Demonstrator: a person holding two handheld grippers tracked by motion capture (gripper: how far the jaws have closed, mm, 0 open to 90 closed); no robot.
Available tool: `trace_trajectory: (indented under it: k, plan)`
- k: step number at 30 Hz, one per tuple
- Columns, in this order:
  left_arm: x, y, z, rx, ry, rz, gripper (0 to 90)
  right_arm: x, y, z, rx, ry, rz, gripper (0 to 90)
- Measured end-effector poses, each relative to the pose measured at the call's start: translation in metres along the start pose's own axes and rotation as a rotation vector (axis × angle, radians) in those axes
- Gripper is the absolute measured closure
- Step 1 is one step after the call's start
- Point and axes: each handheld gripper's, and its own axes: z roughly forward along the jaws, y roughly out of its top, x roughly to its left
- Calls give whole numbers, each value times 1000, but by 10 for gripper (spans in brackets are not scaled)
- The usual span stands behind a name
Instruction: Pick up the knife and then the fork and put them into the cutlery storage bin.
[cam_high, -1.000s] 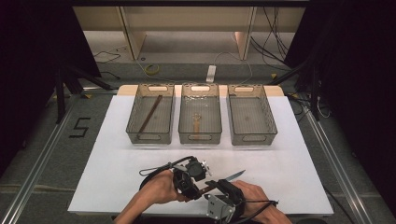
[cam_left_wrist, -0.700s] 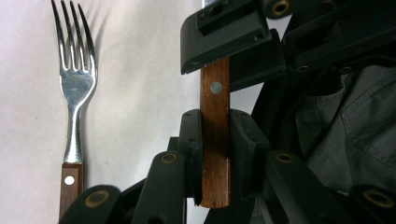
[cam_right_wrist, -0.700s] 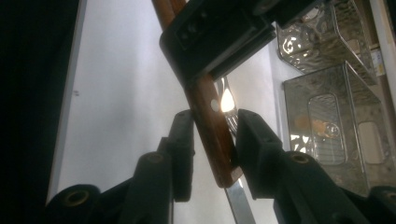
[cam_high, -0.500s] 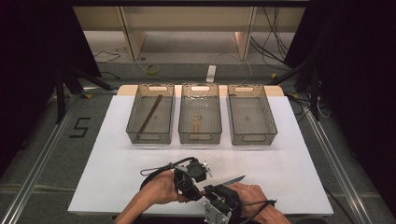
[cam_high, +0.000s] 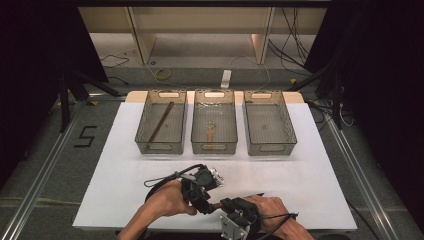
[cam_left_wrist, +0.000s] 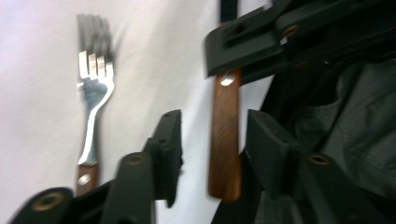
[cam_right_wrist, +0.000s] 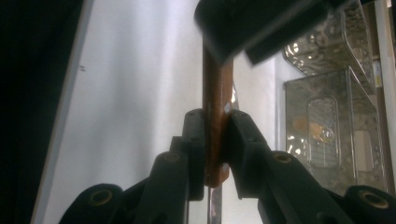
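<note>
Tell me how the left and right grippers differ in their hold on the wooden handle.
The left gripper has its jaws apart, clear of the wooden handle on both sides; the right gripper has its jaws pressed on it. The left gripper's jaws have just been opening, the right gripper's closing. Both meet at one handle above the white sheet.

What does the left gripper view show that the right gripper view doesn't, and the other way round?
Left gripper view: a fork with a wooden grip, lying on the white table. Right gripper view: two clear bins at the right of the picture. Shared: a brown wooden handle running up the middle of the picture, with the white table behind it.
</note>
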Motion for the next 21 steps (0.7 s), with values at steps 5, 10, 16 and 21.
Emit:
trace_trajectory:
  k: [5,10,16,21]
  plan:
    - [6,-13,-11,-46,-2,-44,390,-5,-7,-3,8,-14,30,780]
    - [18,-26,-22,-133,1,-93,298,-12,-15,-6,20,-16,62,780]
    - [25,-41,-28,-237,57,-123,236,-22,-23,-8,35,-17,102,780]
    - [34,-52,-29,-329,99,-126,239,-34,-33,-11,57,-24,210,780]
